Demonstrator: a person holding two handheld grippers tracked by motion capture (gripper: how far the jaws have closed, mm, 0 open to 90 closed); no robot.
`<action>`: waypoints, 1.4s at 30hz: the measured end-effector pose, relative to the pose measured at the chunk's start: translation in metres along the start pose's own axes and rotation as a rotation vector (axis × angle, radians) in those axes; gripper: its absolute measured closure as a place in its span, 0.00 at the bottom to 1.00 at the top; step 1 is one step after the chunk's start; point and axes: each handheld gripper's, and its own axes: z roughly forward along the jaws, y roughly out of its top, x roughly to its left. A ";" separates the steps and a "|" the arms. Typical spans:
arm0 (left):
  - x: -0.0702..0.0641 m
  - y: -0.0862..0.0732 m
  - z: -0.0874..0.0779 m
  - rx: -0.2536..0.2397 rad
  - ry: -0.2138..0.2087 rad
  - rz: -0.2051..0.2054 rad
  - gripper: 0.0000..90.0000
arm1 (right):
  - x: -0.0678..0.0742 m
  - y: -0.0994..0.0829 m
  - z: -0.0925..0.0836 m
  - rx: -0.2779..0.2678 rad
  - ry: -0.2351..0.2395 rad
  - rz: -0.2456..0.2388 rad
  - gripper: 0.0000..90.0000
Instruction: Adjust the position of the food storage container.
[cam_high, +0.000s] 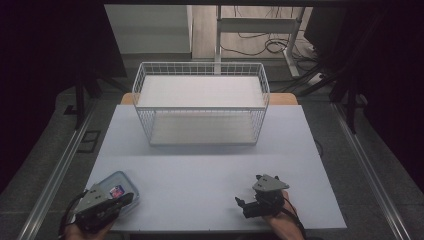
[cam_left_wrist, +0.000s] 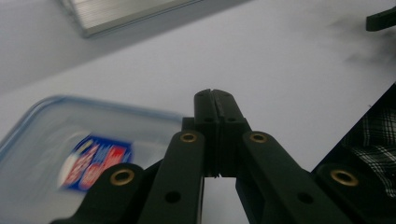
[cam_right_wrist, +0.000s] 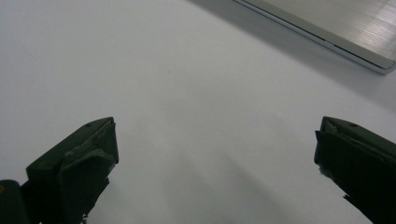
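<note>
Nearest you, at the table's front left corner, your left gripper (cam_high: 125, 199) sits in your left hand, angled toward the middle of the table. Its jaws are pressed together with nothing between them; in the left gripper view the two black tips (cam_left_wrist: 215, 100) meet along a thin seam. Directly under and beside this gripper lies a clear plastic container (cam_high: 116, 182) with a blue-edged lid and a red and blue label (cam_left_wrist: 95, 161). The label is blurred, so its words cannot be read. The closed jaw tips reach just past the container's right edge, over bare table. Whether the gripper touches the lid cannot be told.

At the front right, well apart from the container, your right gripper (cam_high: 241, 205) rests in your right hand, pointing left, with a grey three-cornered plate on top. Its jaws stand wide apart and hold nothing; the right gripper view shows bare white table (cam_right_wrist: 196, 93) between them.

Farther away, past a broad stretch of the white table (cam_high: 210, 165), a white wire basket (cam_high: 201, 70) stands at the table's far middle. Beyond it are white table legs and loose cables on the floor.
</note>
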 end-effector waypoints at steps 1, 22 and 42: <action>0.002 -0.002 -0.003 0.002 0.008 -0.004 1.00 | 0.000 0.000 0.000 0.003 -0.001 -0.002 0.00; 0.024 -0.053 -0.028 0.071 0.036 -0.091 1.00 | 0.005 -0.002 0.004 0.042 -0.007 -0.064 0.00; 0.026 -0.012 0.034 0.057 -0.021 -0.074 1.00 | 0.006 -0.002 0.009 0.058 0.001 -0.068 0.00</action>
